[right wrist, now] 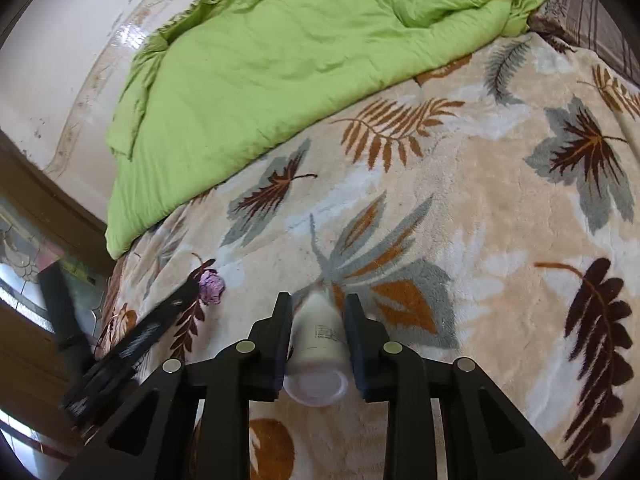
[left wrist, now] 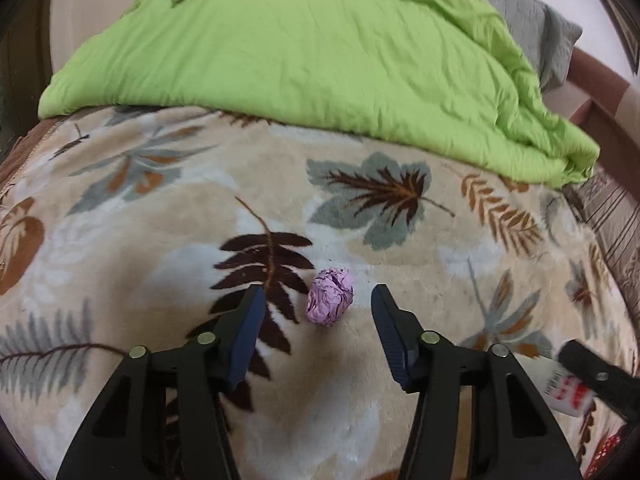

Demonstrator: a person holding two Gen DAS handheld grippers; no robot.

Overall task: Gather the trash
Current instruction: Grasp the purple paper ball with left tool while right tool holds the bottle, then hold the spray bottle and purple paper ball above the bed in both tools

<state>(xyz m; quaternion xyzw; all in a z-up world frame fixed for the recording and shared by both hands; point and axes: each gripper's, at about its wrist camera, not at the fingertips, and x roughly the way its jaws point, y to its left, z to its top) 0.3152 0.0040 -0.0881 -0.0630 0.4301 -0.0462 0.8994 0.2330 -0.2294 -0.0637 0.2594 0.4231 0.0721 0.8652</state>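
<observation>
A crumpled pink paper ball lies on the leaf-patterned blanket. My left gripper is open, its fingers on either side of the ball and apart from it. The ball also shows in the right wrist view, with the left gripper blurred beside it. My right gripper is shut on a small white bottle, held above the blanket. The bottle and right gripper show at the lower right of the left wrist view.
A rumpled green duvet covers the far part of the bed; it also shows in the right wrist view. A grey pillow lies at the far right. The bed's edge and tiled floor are at the left.
</observation>
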